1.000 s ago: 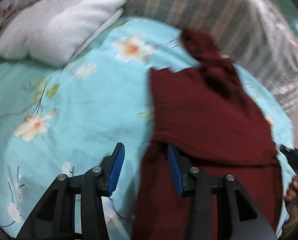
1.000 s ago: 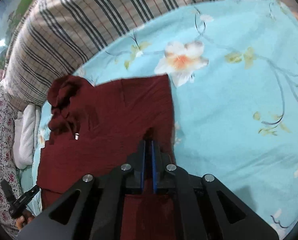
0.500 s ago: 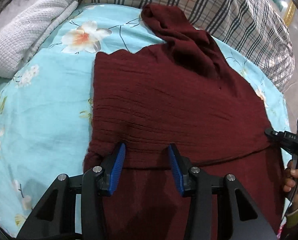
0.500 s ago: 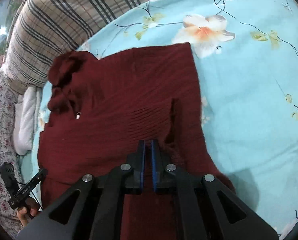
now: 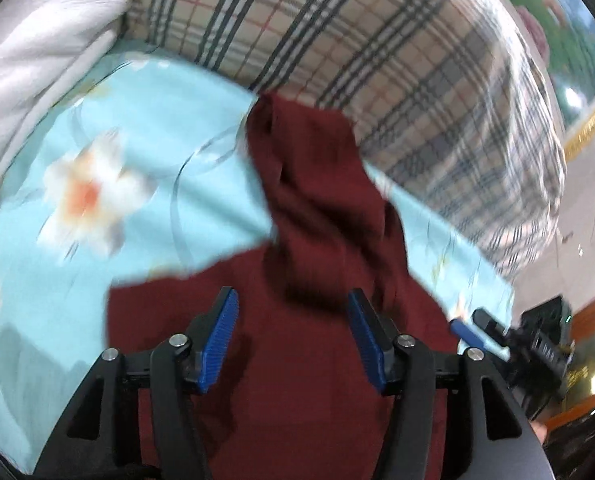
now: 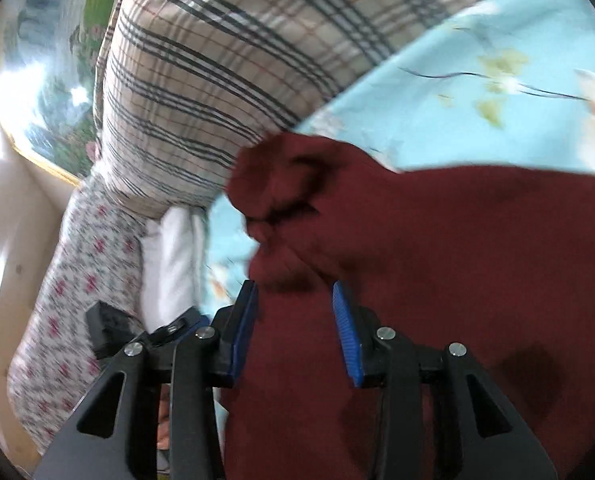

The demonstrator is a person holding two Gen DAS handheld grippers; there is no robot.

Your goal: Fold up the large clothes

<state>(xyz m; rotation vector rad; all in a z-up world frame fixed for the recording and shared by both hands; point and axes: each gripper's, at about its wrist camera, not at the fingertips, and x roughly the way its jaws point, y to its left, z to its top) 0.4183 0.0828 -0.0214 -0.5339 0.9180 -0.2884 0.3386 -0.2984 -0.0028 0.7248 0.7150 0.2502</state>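
Observation:
A dark red knit sweater (image 5: pixel 317 264) lies on the light blue flowered bedsheet (image 5: pixel 137 168), its bunched end pointing at the plaid pillow. My left gripper (image 5: pixel 293 336) is open and empty over the sweater's body, blue pads apart. The right gripper shows at the left wrist view's right edge (image 5: pixel 481 336). In the right wrist view the sweater (image 6: pixel 457 264) fills the lower right, its bunched part at centre. My right gripper (image 6: pixel 295 328) is open and empty above the sweater's left edge.
A large plaid pillow (image 5: pixel 357 48) lies along the far side of the bed, also in the right wrist view (image 6: pixel 225 64). A white folded blanket (image 5: pixel 33 64) is at the far left. A flowered quilt (image 6: pixel 73 288) lies beside the bed's edge.
My right gripper has opened and let go of the sweater. Both grippers have moved forward toward the bunched end near the plaid pillow. The views are blurred by motion.

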